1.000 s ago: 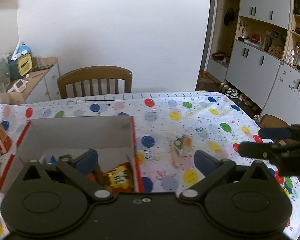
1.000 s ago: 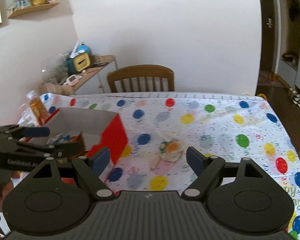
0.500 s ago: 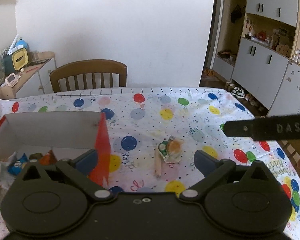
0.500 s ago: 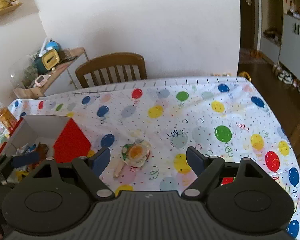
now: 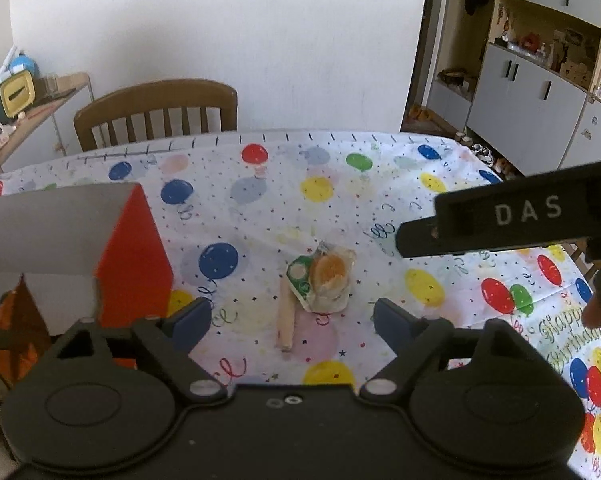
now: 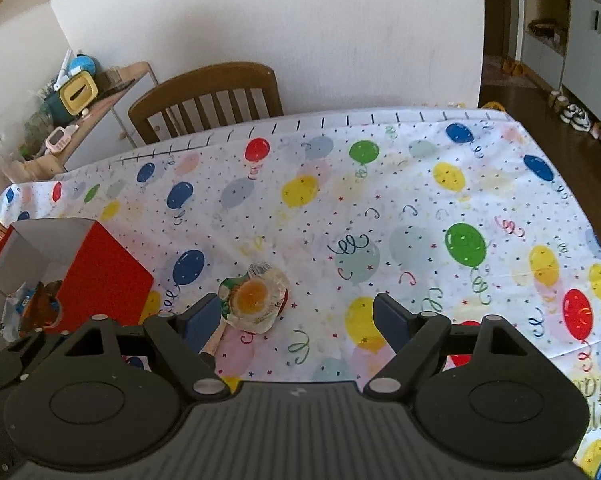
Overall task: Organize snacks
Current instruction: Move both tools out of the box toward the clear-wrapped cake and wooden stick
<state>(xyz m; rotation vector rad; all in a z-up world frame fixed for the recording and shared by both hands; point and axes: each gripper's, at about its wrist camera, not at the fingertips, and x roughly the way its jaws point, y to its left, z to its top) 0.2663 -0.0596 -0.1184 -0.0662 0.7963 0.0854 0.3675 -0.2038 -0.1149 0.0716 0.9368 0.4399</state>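
2 hand-held grippers (image 5: 292, 318) (image 6: 290, 316) nearer jelly cup (image 5: 326, 280) now

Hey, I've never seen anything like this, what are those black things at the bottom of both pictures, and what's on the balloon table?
They are handheld two-finger grippers, one in each of a person's hands, each with a camera looking forward along its fingers. One picture comes from the left gripper, the other from the right gripper. Both are open and hold nothing. On the balloon tablecloth lie a clear-wrapped snack and, beside it, a thin stick-shaped snack. To the left stands an open red box with other snack packets inside. The black bar marked DAS in the left view is part of the right gripper.
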